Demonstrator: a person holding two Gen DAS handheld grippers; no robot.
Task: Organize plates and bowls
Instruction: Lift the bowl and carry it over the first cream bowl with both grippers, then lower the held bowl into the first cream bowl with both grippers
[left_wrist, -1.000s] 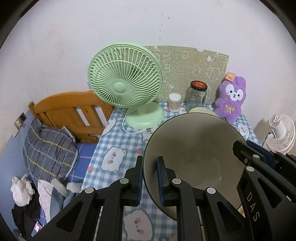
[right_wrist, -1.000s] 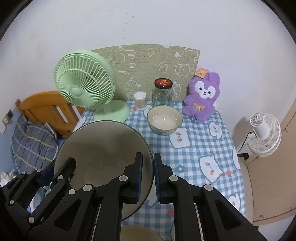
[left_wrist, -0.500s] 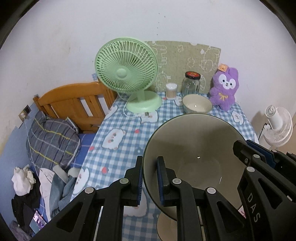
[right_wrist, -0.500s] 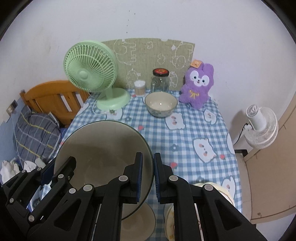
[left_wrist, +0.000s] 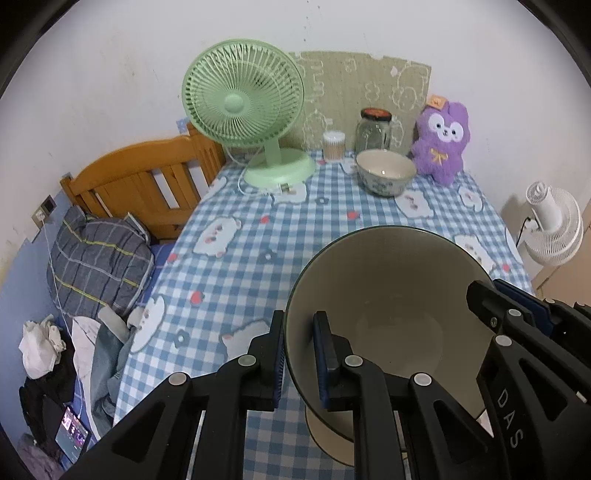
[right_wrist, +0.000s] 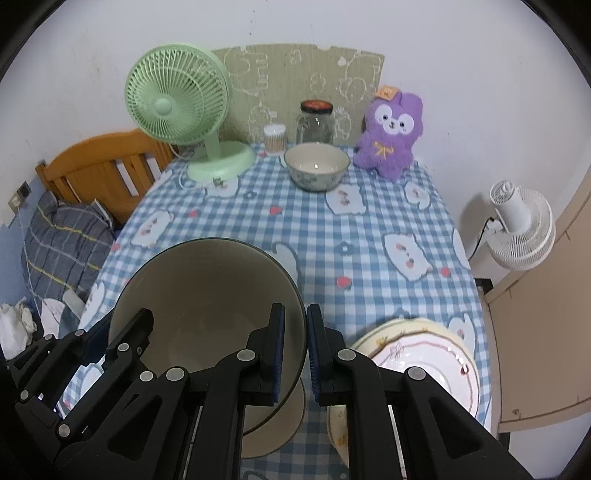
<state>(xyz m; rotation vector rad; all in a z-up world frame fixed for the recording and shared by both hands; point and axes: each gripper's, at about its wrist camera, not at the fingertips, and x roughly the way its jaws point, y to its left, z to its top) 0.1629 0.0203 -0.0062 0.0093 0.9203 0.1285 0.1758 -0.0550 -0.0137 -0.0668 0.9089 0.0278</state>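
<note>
both grippers, left (left_wrist: 298, 356) and right (right_wrist: 295, 350), clenched on the big bowl's (left_wrist: 388, 295) rim, have drawn it back toward the table's (right_wrist: 369, 236) near edge beside the plates (right_wrist: 424, 354), probably for set-down.

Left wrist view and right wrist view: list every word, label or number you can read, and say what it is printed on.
"DAS": on the right gripper's black body, left wrist view.
Jar lid: red marking, too blurred to read.
Plush toy's orange tag: too small to read.
Phone screen on the floor: unreadable.
Nothing else carries text.
</note>
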